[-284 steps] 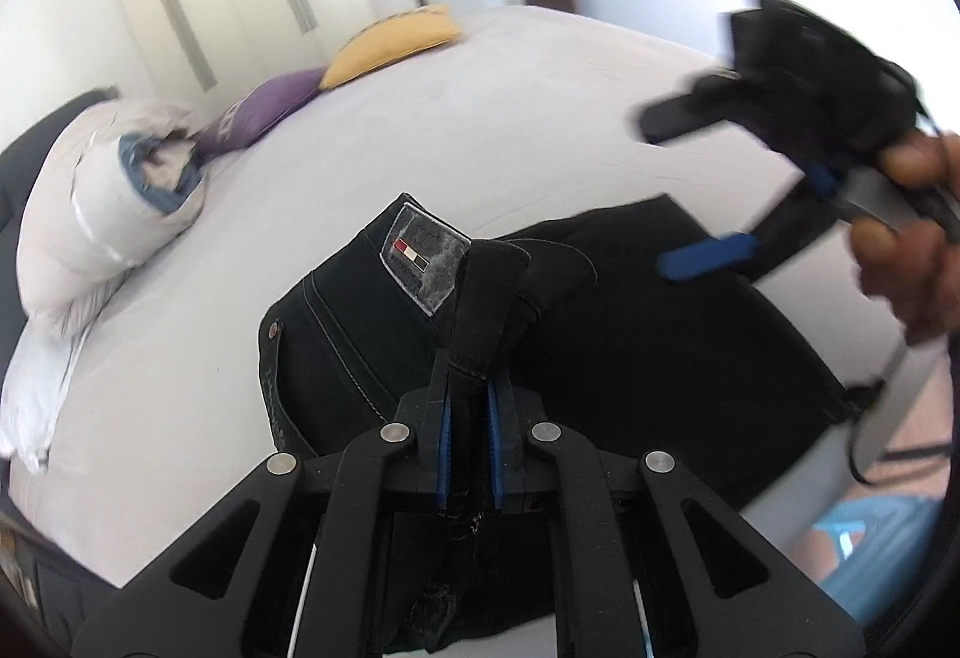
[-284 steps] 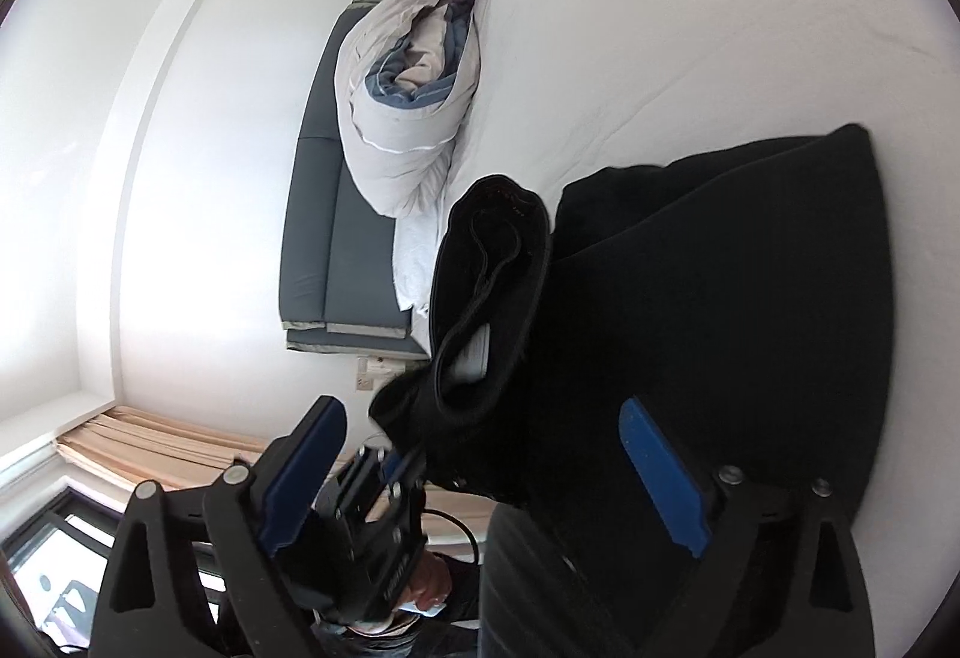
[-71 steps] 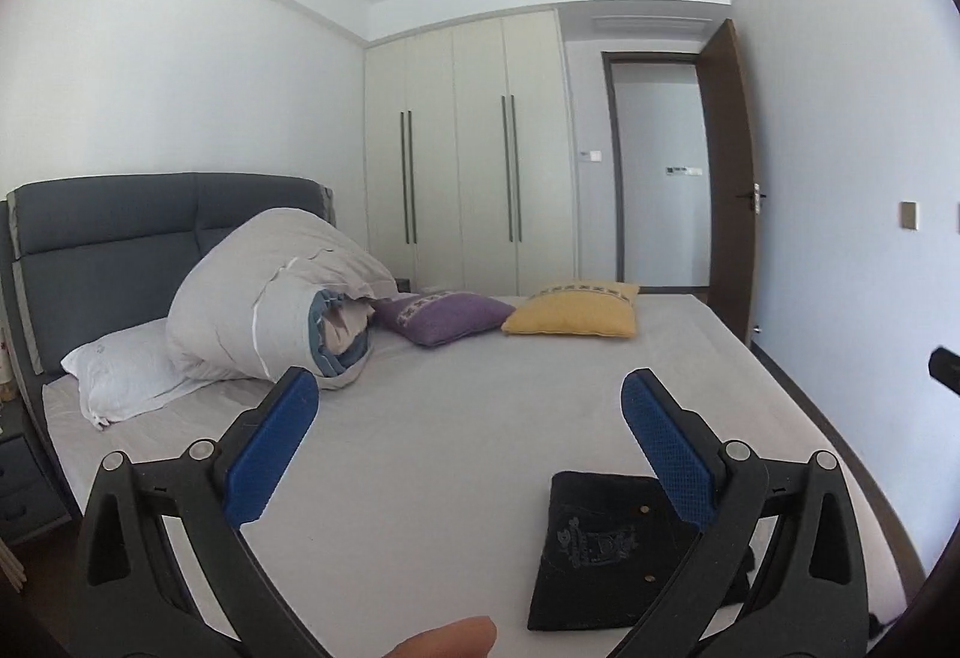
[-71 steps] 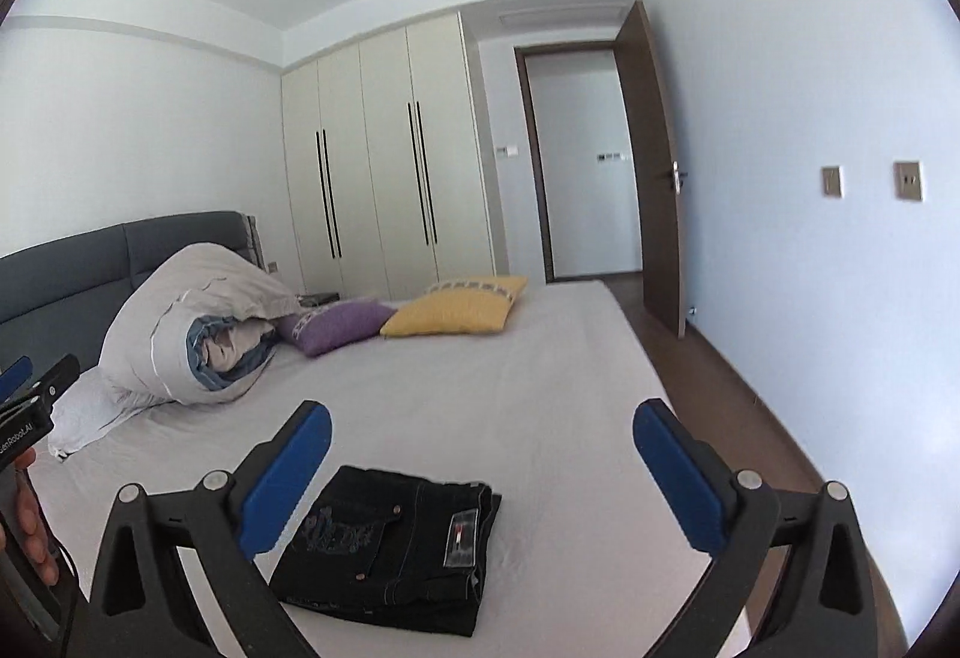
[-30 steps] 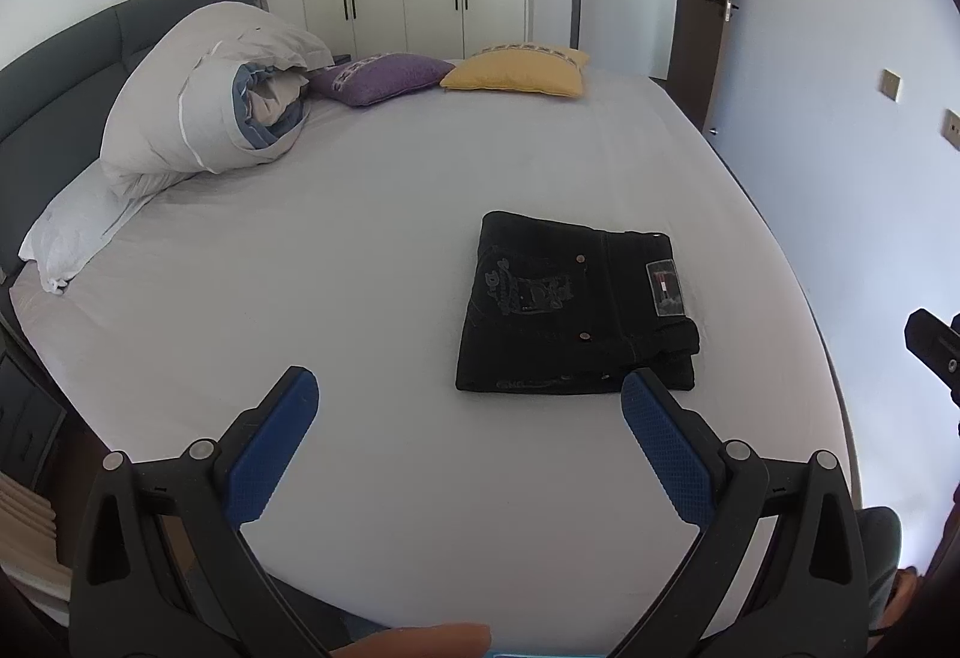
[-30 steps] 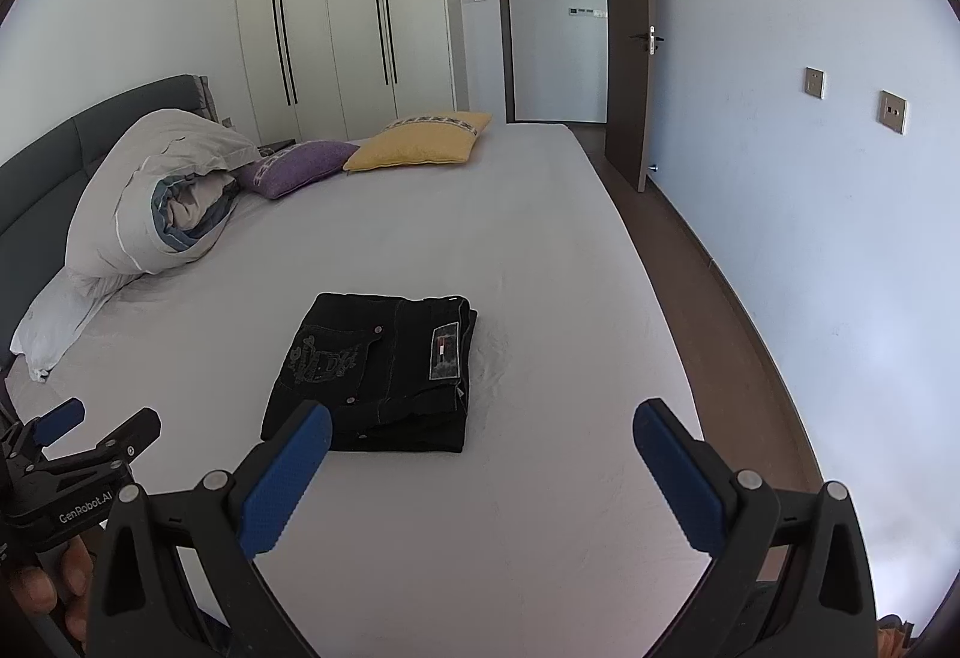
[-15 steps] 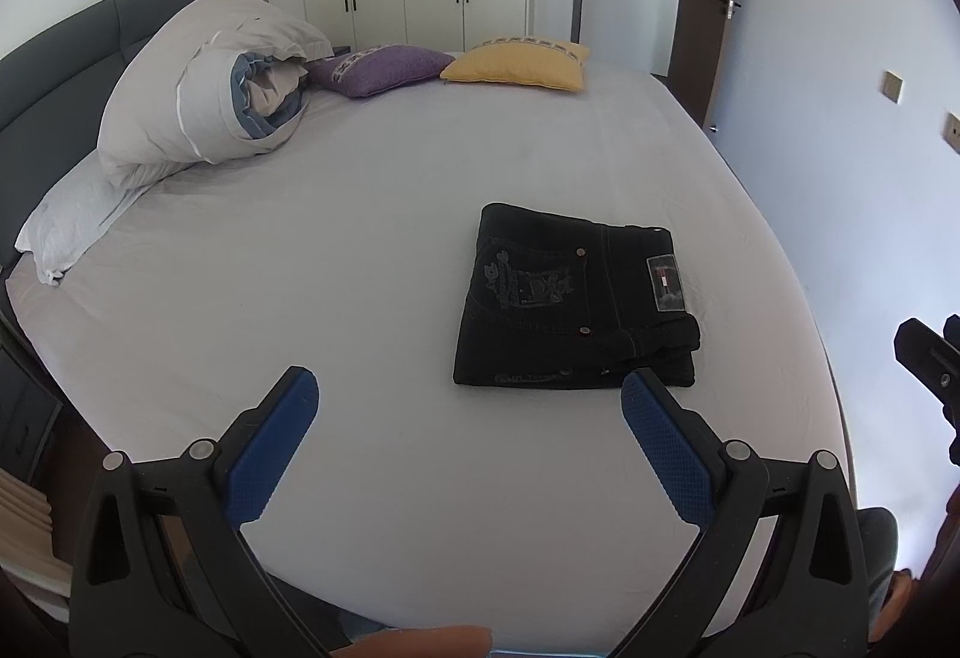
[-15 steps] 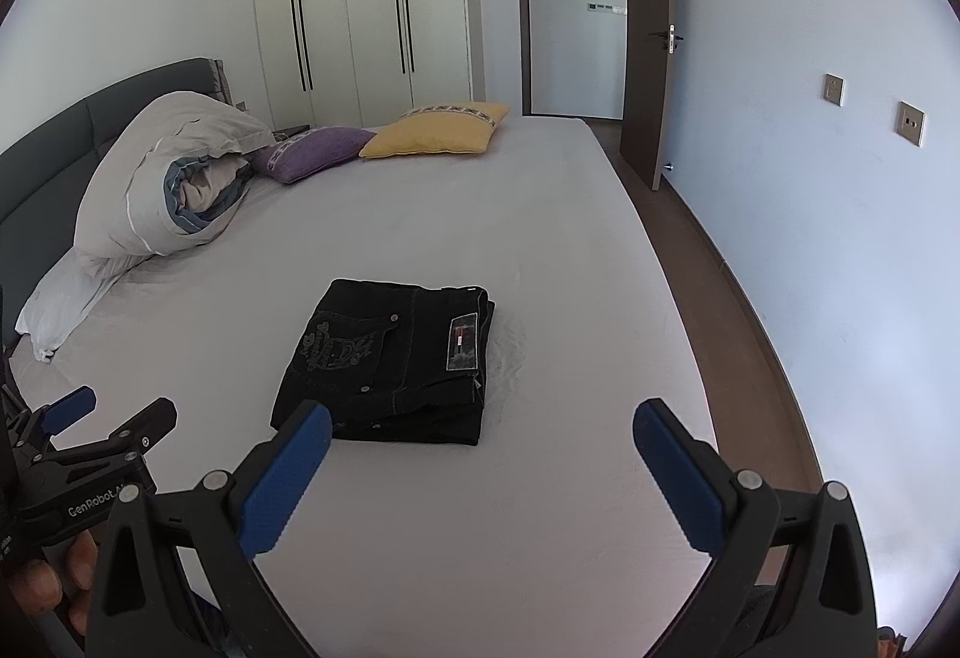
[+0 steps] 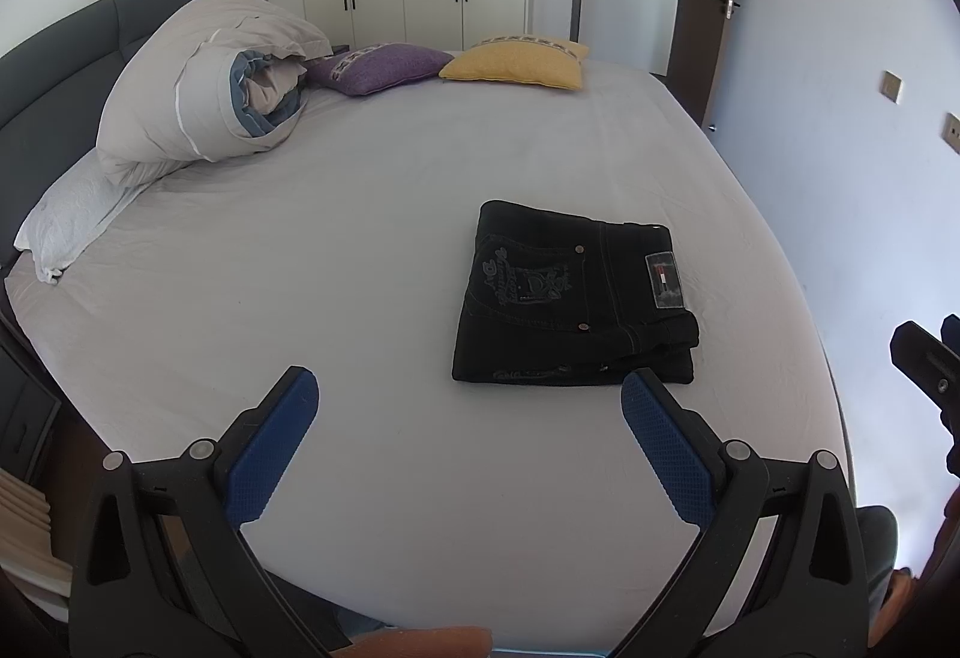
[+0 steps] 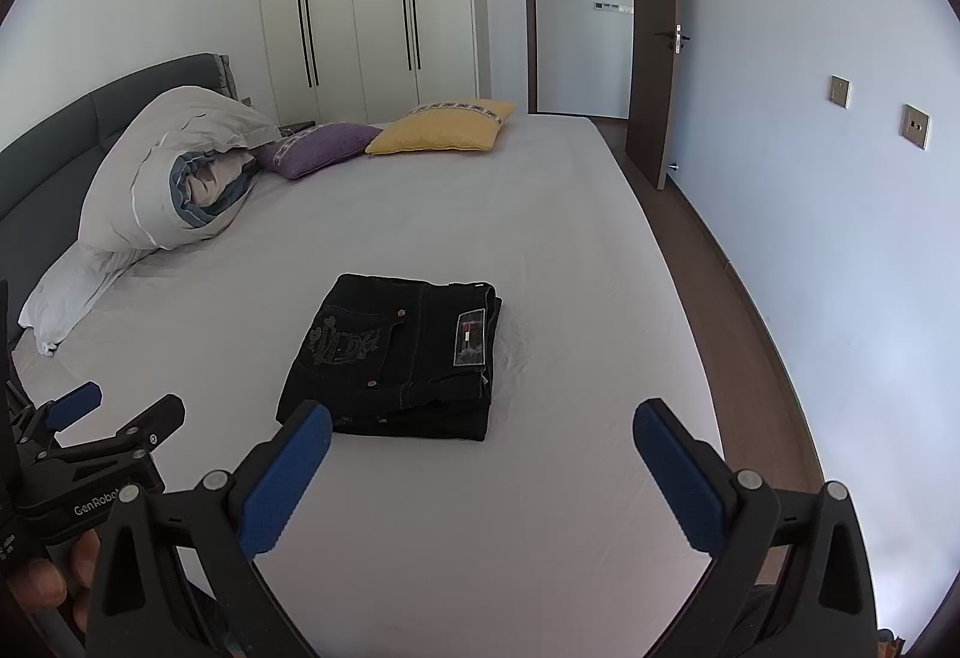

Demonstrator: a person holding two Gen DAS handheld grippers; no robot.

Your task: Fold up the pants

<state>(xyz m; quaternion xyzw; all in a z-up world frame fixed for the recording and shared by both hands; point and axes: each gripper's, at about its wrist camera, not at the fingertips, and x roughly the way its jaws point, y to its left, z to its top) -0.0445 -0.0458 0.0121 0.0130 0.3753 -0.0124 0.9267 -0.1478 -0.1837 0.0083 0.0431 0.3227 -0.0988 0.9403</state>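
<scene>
The black pants (image 9: 570, 298) lie folded into a compact rectangle on the white bed sheet (image 9: 330, 250), embroidered pocket and brand label facing up. The same bundle of pants (image 10: 402, 352) sits in the middle of the right wrist view. My left gripper (image 9: 468, 442) hangs open above the bed's near edge, short of the pants, holding nothing. My right gripper (image 10: 480, 460) is open too and empty, pulled back from the bundle. The left gripper (image 10: 114, 412) also shows at the lower left of the right wrist view, held by a hand (image 10: 42, 580).
A rolled duvet (image 9: 198, 81) and a white pillow (image 9: 72, 220) lie by the dark headboard (image 9: 54, 57). Purple cushion (image 9: 378, 66) and yellow cushion (image 9: 516, 60) sit at the far side. Wardrobe doors (image 10: 360, 9), an open door (image 10: 654, 33) and a floor strip (image 10: 732, 310) lie to the right.
Both grippers have let go of the pants and drawn back from the bed; the pants now lie folded flat. In the last second the views only drifted slightly.
</scene>
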